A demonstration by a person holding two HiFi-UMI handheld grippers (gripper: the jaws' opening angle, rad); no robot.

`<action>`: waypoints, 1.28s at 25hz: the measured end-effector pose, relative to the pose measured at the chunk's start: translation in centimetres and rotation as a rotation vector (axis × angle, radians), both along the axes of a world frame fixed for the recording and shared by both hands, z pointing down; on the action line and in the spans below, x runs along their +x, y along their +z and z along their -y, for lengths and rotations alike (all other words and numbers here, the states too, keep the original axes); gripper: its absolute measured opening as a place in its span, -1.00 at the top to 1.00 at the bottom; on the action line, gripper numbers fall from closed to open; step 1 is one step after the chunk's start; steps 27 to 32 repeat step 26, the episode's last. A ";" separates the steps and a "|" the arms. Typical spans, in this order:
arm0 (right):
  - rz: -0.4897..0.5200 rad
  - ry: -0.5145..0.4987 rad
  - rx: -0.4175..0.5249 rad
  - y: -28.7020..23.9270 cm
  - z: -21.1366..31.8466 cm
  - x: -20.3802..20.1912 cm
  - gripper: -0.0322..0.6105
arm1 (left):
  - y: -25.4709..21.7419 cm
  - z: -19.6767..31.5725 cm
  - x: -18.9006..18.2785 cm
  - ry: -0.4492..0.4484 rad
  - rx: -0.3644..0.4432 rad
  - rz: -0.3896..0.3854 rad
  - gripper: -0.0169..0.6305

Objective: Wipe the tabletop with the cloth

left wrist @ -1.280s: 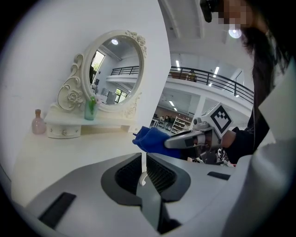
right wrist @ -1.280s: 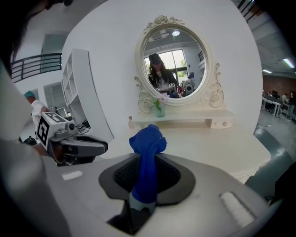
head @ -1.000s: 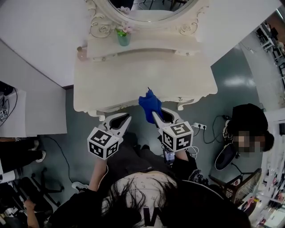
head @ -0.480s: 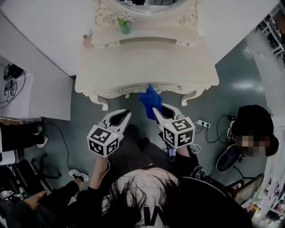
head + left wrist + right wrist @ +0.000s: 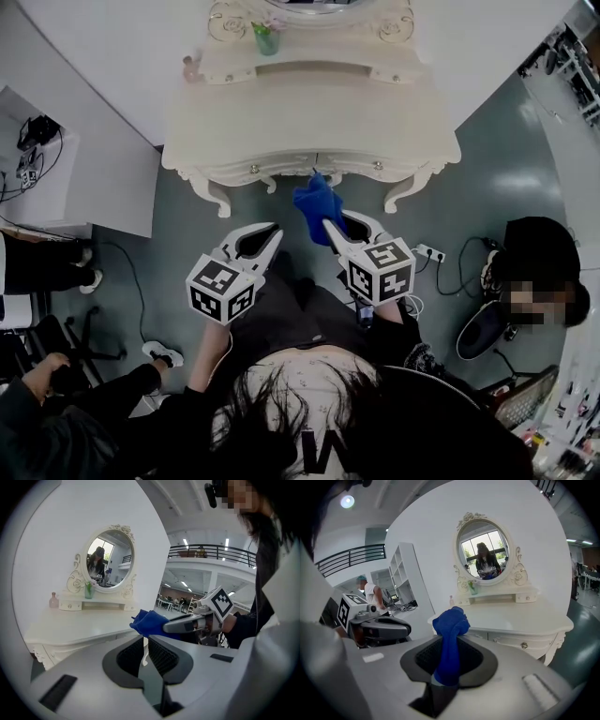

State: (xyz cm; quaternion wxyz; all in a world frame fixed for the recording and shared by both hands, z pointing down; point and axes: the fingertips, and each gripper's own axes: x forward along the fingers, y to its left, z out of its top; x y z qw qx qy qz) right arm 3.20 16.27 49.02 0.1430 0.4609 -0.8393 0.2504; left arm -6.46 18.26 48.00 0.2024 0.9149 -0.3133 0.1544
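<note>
The blue cloth (image 5: 317, 200) is bunched up and sticks out of my right gripper (image 5: 328, 225), which is shut on it. It hangs over the floor just in front of the cream dressing table (image 5: 309, 122), level with its front drawers. In the right gripper view the cloth (image 5: 451, 623) rises between the jaws of the right gripper (image 5: 449, 644), and the tabletop (image 5: 520, 616) lies beyond. My left gripper (image 5: 273, 231) is beside it on the left, shut and holding nothing. In the left gripper view, past the left gripper (image 5: 145, 641), the cloth (image 5: 150, 620) and the right gripper (image 5: 187, 623) show.
An oval mirror (image 5: 483, 557), a green vase of flowers (image 5: 267, 37) and a small pink bottle (image 5: 190, 66) stand on the raised shelf at the back of the table. A white desk (image 5: 66, 178) stands at the left. A person (image 5: 539, 281) sits at the right, by floor cables (image 5: 450, 272).
Both grippers and the cloth have drawn back from the table. The cloth was over the front edge of the tabletop; now it is in front of it, above the floor.
</note>
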 end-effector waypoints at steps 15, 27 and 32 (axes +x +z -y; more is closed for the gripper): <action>-0.006 -0.002 0.021 -0.7 -1.7 0.4 0.63 | 0.1 -2.2 -0.9 -0.020 0.008 0.003 0.92; -0.003 0.076 0.049 -1.8 0.0 2.9 0.63 | 0.8 -1.3 -2.5 -0.046 -0.017 0.034 0.92; -0.003 0.076 0.049 -1.8 0.0 2.9 0.63 | 0.8 -1.3 -2.5 -0.046 -0.017 0.034 0.92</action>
